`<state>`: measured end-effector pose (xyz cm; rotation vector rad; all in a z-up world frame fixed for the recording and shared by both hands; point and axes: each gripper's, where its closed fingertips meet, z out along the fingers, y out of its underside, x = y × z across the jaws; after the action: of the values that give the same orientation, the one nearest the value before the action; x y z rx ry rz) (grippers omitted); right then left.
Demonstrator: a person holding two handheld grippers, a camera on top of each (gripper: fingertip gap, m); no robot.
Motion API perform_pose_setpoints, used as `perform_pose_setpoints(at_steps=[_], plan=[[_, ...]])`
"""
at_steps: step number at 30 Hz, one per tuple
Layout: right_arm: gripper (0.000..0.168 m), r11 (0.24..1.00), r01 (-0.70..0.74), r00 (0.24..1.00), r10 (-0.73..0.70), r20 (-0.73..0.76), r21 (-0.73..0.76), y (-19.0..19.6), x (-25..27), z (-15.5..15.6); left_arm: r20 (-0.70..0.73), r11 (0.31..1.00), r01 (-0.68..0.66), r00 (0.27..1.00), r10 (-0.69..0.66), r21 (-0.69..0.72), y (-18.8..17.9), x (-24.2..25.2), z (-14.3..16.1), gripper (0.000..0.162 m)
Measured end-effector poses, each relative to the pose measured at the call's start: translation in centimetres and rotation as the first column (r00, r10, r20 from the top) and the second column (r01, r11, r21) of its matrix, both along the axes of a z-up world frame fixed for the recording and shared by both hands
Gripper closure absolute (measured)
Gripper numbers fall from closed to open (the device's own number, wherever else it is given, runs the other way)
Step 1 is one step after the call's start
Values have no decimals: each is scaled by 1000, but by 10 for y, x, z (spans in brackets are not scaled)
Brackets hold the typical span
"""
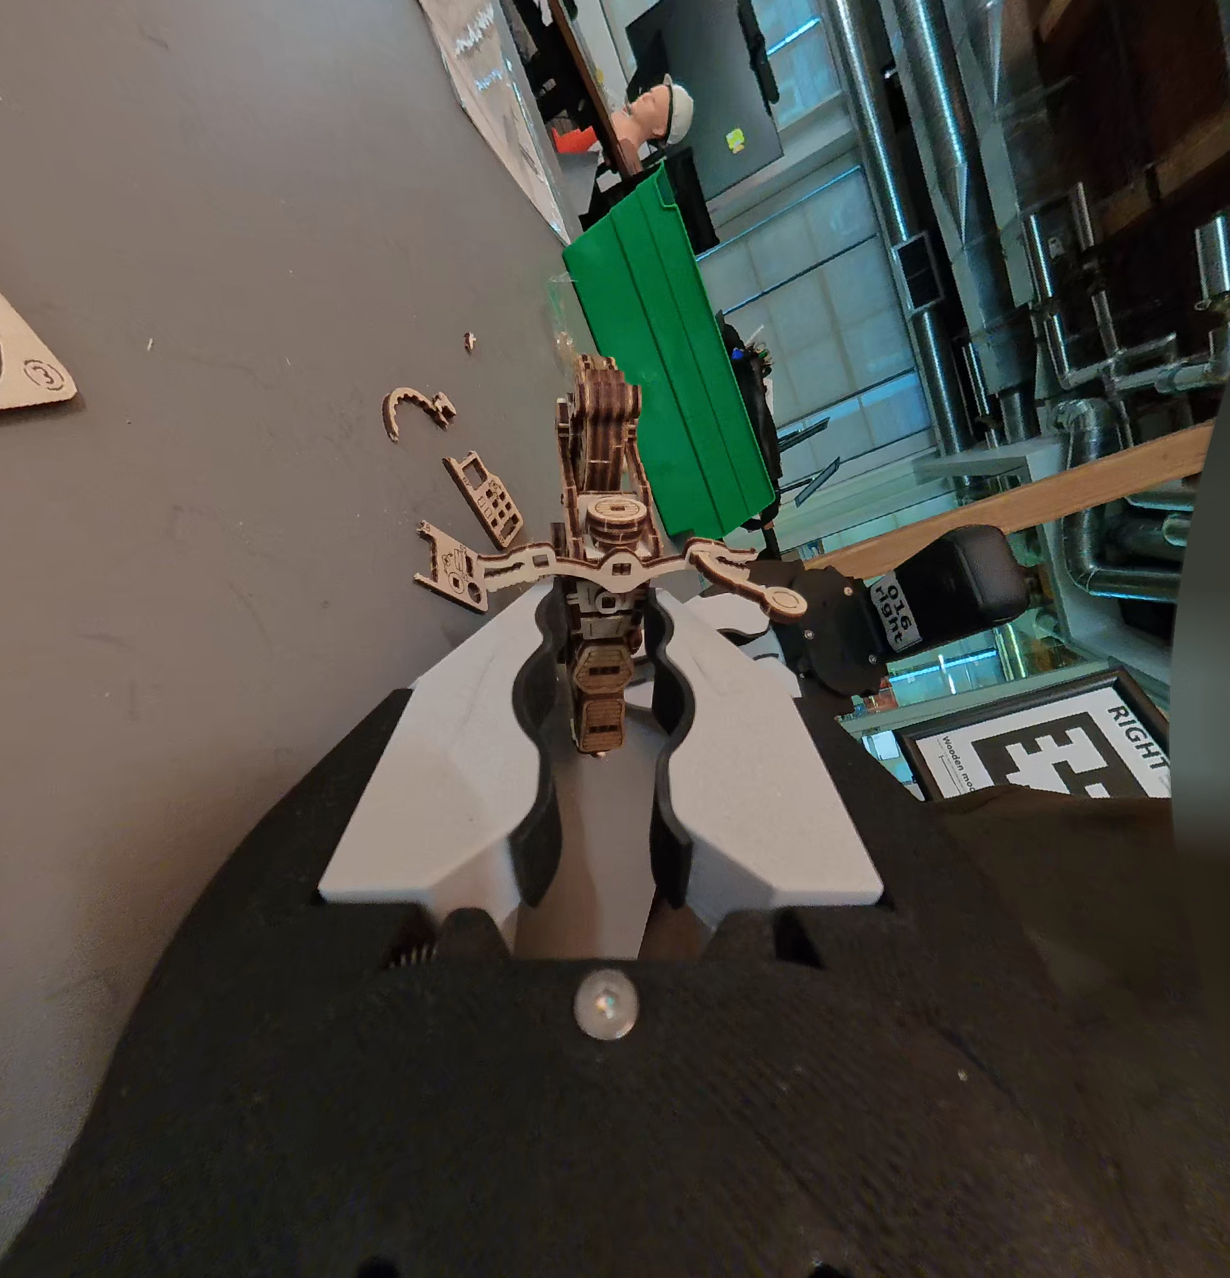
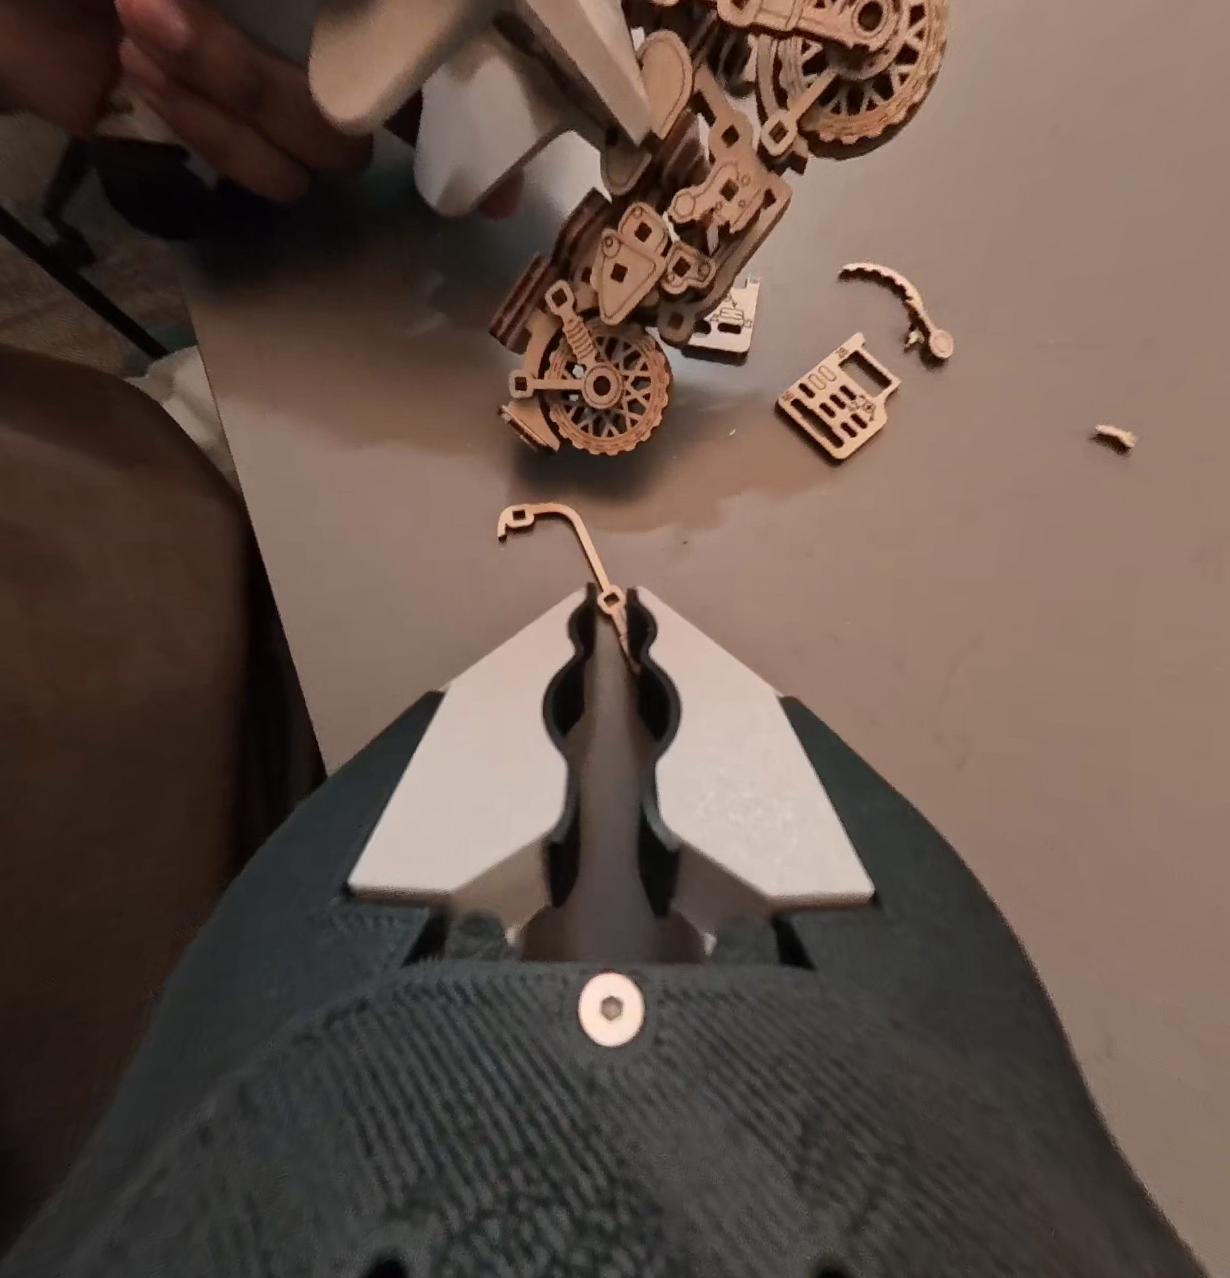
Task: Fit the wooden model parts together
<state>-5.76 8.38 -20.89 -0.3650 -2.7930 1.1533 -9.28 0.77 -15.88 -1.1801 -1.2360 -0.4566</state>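
Observation:
My left gripper is shut on the wooden motorcycle model and holds it nose-up above the grey table. Its handlebar runs crosswise just past the fingertips. In the right wrist view the model hangs tilted, rear wheel close to the table, with the left gripper's white fingers clamped on its middle. My right gripper is shut on a thin hooked wooden part, which points toward the model and stops a little short of the rear wheel. The right gripper also shows in the left wrist view, beside the model.
Loose wooden parts lie on the table: a curved toothed piece, a grid-patterned piece, a small plate under the model and a scrap. A green bin stands behind. A cut-out wooden sheet lies far left. A person's hand is at top left. Some 10 cm of space lies between my two pairs of fingers. To reach the small plate in a straight line is about 4 cm for my left fingers, about 9 cm for my right. Look for it in the left wrist view too.

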Motion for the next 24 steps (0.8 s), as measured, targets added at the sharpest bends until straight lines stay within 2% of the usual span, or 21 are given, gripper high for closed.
perform_pose_setpoints(at_steps=[4, 8, 12, 15, 20, 24], plan=[[161, 999, 38, 999, -38, 0, 11, 8, -8, 1, -1, 1000, -2, 1000, 2, 2, 0, 0, 0, 143], [161, 983, 159, 987, -157, 30, -94, 18, -29, 19, -1, 1000, -5, 1000, 5, 6, -1, 0, 1, 143], [162, 910, 320, 946, -295, 131, -263, 24, -50, 41, -3, 1000, -6, 1000, 6, 5, -1, 0, 1, 143], [161, 840, 396, 915, -329, 232, -370, 16, -53, 55, -3, 1000, -8, 1000, 8, 6, -1, -1, 1, 143], [162, 811, 448, 893, -385, 234, -376, 6, -54, 52, -4, 1000, -9, 1000, 9, 5, -1, -1, 1, 143], [162, 746, 501, 865, -425, 267, -438, -1, -58, 62, -7, 1000, -8, 1000, 7, -4, 0, -1, 0, 143]])
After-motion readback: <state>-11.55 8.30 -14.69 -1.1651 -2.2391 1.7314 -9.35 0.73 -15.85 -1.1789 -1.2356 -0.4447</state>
